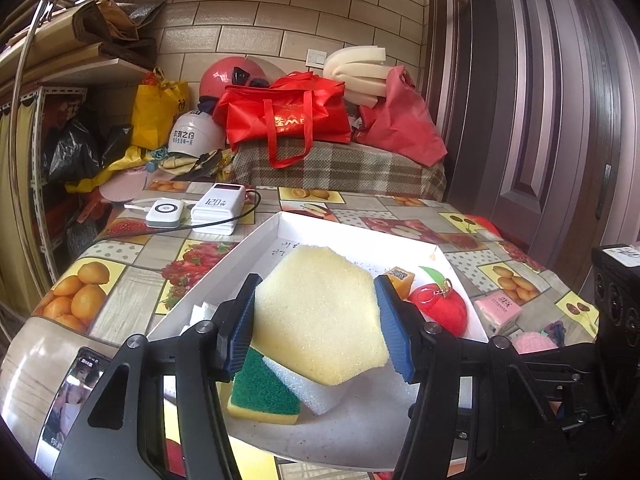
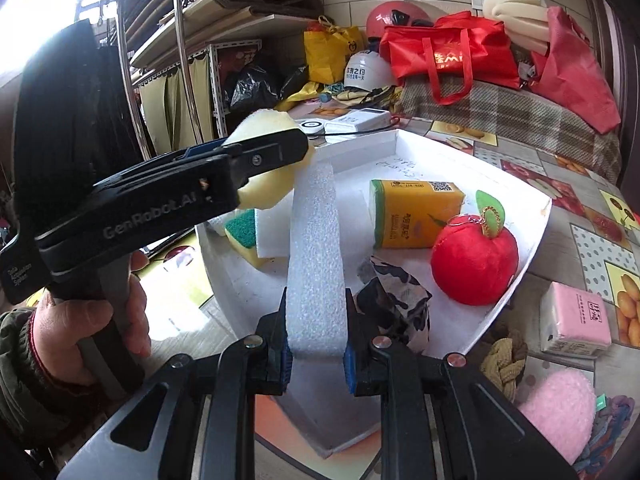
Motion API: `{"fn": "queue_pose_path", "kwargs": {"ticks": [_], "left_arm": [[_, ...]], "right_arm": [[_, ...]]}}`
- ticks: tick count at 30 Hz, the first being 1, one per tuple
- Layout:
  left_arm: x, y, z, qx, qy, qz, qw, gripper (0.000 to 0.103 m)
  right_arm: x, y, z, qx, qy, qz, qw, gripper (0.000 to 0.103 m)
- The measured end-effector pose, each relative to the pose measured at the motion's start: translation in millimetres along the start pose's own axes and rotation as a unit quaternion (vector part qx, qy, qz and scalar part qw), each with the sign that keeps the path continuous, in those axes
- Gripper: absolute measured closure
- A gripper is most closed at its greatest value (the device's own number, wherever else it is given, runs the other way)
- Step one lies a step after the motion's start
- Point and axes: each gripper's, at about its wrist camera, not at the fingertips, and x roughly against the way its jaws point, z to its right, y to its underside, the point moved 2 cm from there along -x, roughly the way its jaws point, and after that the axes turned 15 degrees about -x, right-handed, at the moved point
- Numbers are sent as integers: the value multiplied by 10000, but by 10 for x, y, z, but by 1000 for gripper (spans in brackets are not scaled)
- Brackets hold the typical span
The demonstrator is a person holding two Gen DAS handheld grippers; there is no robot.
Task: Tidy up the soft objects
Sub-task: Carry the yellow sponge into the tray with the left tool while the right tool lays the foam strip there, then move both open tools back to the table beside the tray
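My left gripper [image 1: 316, 312] is shut on a pale yellow sponge [image 1: 320, 316] and holds it above the white tray [image 1: 280, 236]; the sponge also shows in the right wrist view [image 2: 268, 168], sticking out of the left gripper there. My right gripper [image 2: 316, 344] is shut on a white foam strip [image 2: 316, 256] standing over the tray's near edge [image 2: 500, 300]. In the tray lie a green-and-yellow scouring pad [image 1: 262, 396], a white foam block [image 1: 312, 394], a red plush apple [image 2: 474, 262], an orange tissue pack [image 2: 416, 214] and a black-and-white cloth [image 2: 400, 300].
A pink tissue pack [image 2: 576, 320], a pink fluffy item [image 2: 560, 412] and a tan knitted piece [image 2: 502, 364] lie on the fruit-pattern tablecloth right of the tray. Power banks [image 1: 218, 208] with a cable sit at the back. A phone [image 1: 76, 392] lies at the left edge.
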Motion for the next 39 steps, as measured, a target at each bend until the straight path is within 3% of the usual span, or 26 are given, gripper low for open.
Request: {"fn": "queue_pose_path", "kwargs": {"ticks": [2,7,10,14,20,22,24,25,26,27,28,29,39], "left_arm": [[0,1,-4,11,-5,0,10000,46],[-3,7,-45,120,-26,-7,9999,46],[-1,11,-67,162,-71,-16,9998,46],[-61,-29,-18,186,-118,43,9997,46],[-277,-122,1,394,-442,79,9982,44],[-289,-125,-26,468,-575,82,9972,33],[-272,-124,-35,486,-583,123,9970,5],[-256,-122,-36,480,-593,162,9970,0],[-238,-119,-35,471,-626,193,9967,0],[-218,-118,-38,470,-665,227,9964,0],[-201,-117,-44,476,-703,258,9961,0],[-185,-116,-49,487,-731,287,9957,0],[-142,-59,-169,844,-849,261,9925,0]], "right_arm": [[-86,-59,75,-195,145,-63,9997,85],[-187,-262,309,-726,907,265,9929,85],[-139,-282,378,-997,856,417,9904,85],[-2,-253,290,-840,649,732,9916,85],[-22,-274,255,-845,566,747,9920,84],[-22,-280,284,-912,574,761,9913,84],[-34,-289,305,-959,565,747,9910,82],[-39,-288,306,-974,612,739,9906,76],[-45,-289,306,-976,670,739,9902,50],[-45,-286,299,-960,704,745,9901,14],[-37,-281,286,-936,729,769,9900,5],[-16,-276,276,-904,753,831,9896,1],[36,-275,243,-804,949,1049,9867,1]]}}
